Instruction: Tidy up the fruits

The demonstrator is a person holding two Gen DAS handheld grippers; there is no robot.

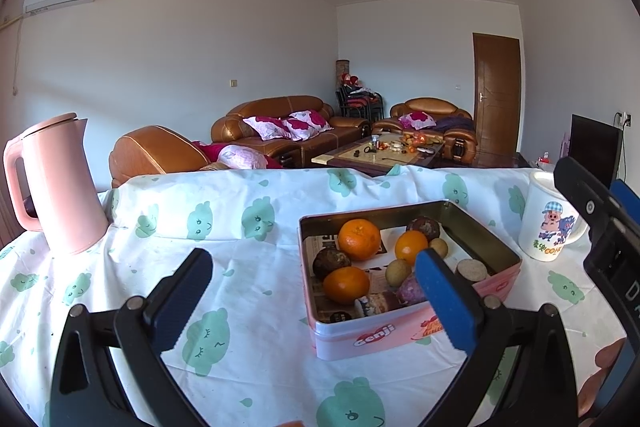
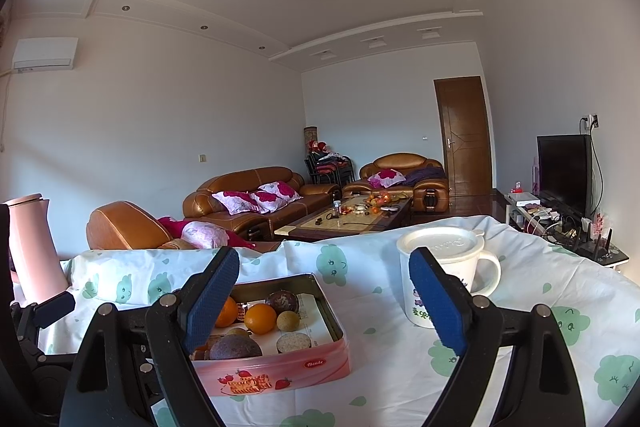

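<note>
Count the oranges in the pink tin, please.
3 in the tin: far orange, middle orange, near orange. The blue finger may hide more.

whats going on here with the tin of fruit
A person holds a two-finger gripper in each hand over a table with a cloud-print cloth. Both the left gripper and the right gripper are open and hold nothing. In front of them sits a pink tin with oranges and other small fruit inside. A pink kettle stands to the left, a lidded white mug to the right.
</note>
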